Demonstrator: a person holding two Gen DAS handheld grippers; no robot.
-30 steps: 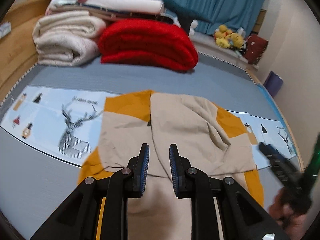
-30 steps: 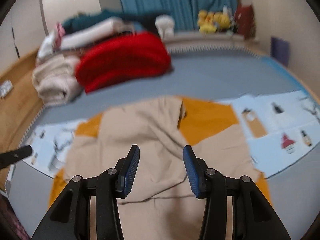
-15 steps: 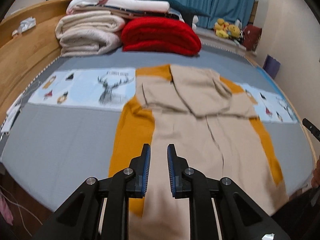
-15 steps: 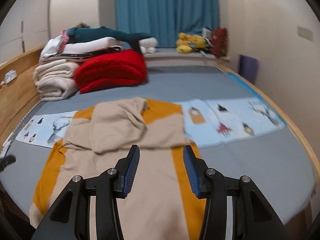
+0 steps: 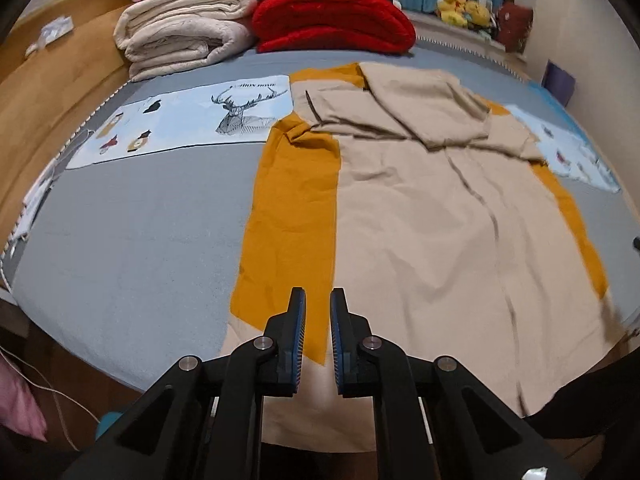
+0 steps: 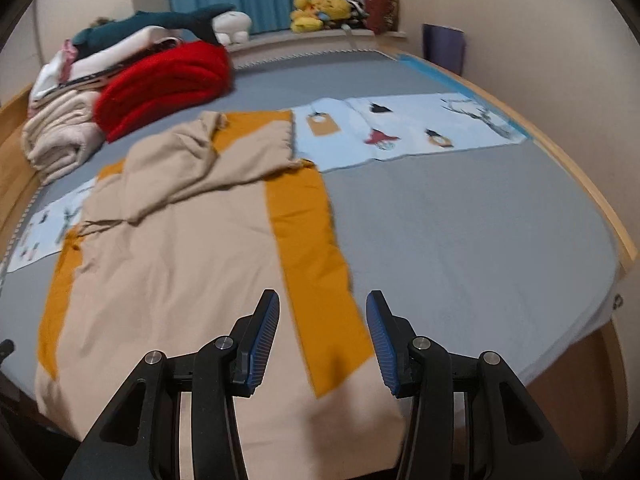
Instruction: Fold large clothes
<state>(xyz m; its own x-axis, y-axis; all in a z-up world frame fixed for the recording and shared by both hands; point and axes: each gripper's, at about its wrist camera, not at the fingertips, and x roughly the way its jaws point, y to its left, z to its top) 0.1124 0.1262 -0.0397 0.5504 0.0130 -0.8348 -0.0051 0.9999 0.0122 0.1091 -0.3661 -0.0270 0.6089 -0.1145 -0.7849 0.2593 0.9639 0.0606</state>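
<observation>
Below me, a large beige and mustard garment [image 5: 420, 216] lies spread on the grey bed [image 5: 120, 240], its top part folded down over itself near the red blanket [image 5: 332, 16]. My left gripper [image 5: 318, 312] hangs over the garment's near left mustard band, jaws closing to a narrow gap with nothing between them. My right gripper [image 6: 323, 312] hangs over the right band, jaws apart and empty.

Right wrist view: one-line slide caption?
Right gripper open above the near hem of a beige-and-mustard garment spread on a grey bed, sleeves folded in.
</observation>
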